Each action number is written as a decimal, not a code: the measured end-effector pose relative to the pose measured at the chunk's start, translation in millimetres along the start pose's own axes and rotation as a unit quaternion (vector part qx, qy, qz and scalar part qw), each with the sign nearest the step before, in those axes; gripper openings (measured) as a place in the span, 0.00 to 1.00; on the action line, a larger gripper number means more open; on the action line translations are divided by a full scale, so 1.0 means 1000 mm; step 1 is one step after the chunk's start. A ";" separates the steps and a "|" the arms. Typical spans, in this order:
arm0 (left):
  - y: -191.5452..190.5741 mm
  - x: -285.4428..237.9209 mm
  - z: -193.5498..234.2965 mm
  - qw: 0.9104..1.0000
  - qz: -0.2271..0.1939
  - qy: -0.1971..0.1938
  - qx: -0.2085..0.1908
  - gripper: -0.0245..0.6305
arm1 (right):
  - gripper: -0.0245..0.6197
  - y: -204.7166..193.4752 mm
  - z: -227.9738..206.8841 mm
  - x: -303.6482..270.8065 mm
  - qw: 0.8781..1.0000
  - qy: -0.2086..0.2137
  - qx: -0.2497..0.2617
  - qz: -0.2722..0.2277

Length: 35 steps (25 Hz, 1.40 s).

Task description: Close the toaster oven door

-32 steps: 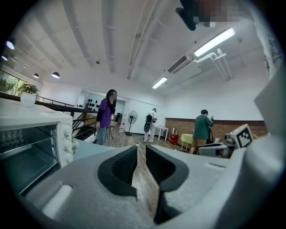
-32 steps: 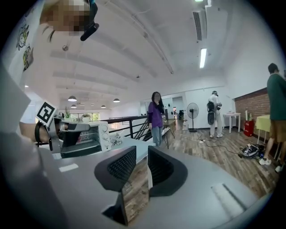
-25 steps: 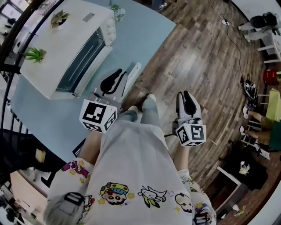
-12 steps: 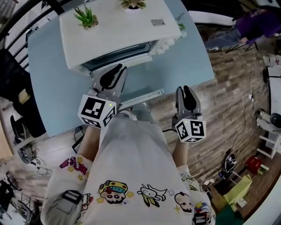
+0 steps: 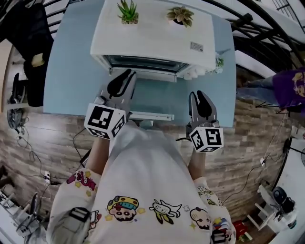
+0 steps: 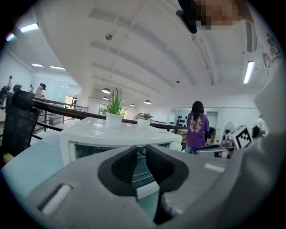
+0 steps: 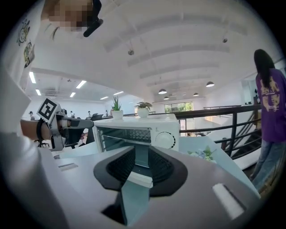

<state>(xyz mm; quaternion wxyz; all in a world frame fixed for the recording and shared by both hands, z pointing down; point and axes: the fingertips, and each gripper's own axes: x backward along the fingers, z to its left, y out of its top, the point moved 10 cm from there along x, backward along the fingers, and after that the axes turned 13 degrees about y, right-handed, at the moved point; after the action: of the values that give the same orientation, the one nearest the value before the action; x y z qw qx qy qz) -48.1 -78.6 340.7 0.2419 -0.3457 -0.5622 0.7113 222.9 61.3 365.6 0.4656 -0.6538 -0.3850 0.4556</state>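
A white toaster oven [image 5: 152, 35] stands on the light-blue table [image 5: 66, 71], with its glass door [image 5: 152, 97] dropped open flat toward me. The door's white handle bar [image 5: 148, 116] lies nearest me. My left gripper [image 5: 125, 74] hovers over the door's left part, pointing at the oven mouth, and its jaws are a little apart with nothing between them. My right gripper [image 5: 200, 94] hangs by the door's right edge, open and empty. The oven [image 6: 116, 138] fills the left gripper view beyond my left gripper [image 6: 140, 151]. In the right gripper view the oven [image 7: 134, 132] shows past my right gripper [image 7: 141, 152].
Two potted plants [image 5: 127, 12] [image 5: 180, 15] sit on the oven's top, and a small plant [image 5: 219, 62] stands to its right. A black chair [image 5: 28, 28] is at the table's left. A person in purple [image 5: 290, 90] stands at the right by a railing [image 5: 257, 28].
I have turned to face the table, so the oven has swung from the upper left to straight ahead. Both grippers now point at its open door; their jaws look unchanged.
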 end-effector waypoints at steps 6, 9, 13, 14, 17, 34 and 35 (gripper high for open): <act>-0.010 0.032 -0.003 0.996 -0.007 0.084 0.005 0.12 | 0.19 -0.002 -0.009 -0.019 0.997 0.080 0.016 0.009; -0.016 0.049 0.000 0.994 -0.001 0.108 0.008 0.12 | 0.19 -0.003 -0.005 -0.024 0.995 0.097 0.018 0.011; -0.022 0.068 0.007 0.991 0.008 0.130 0.014 0.12 | 0.19 -0.006 0.002 -0.029 0.994 0.107 0.017 0.018; -0.023 0.072 0.010 0.991 0.010 0.133 0.015 0.12 | 0.19 -0.006 0.004 -0.030 0.994 0.108 0.017 0.020; -0.026 0.081 0.016 0.990 0.014 0.142 0.017 0.12 | 0.19 -0.007 0.011 -0.032 0.993 0.112 0.015 0.025; -0.057 0.099 0.028 0.990 0.057 0.132 0.007 0.15 | 0.19 -0.013 0.037 -0.033 0.991 0.128 0.024 0.041; -0.061 0.100 0.028 0.989 0.063 0.132 0.006 0.15 | 0.19 -0.013 0.037 -0.033 0.990 0.129 0.023 0.042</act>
<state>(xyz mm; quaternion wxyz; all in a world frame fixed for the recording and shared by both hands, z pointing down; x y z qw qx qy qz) -136.6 -8.0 381.1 0.2706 -0.4699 -0.4982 0.6766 176.8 44.0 380.6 0.5071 -0.7115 -0.2832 0.3955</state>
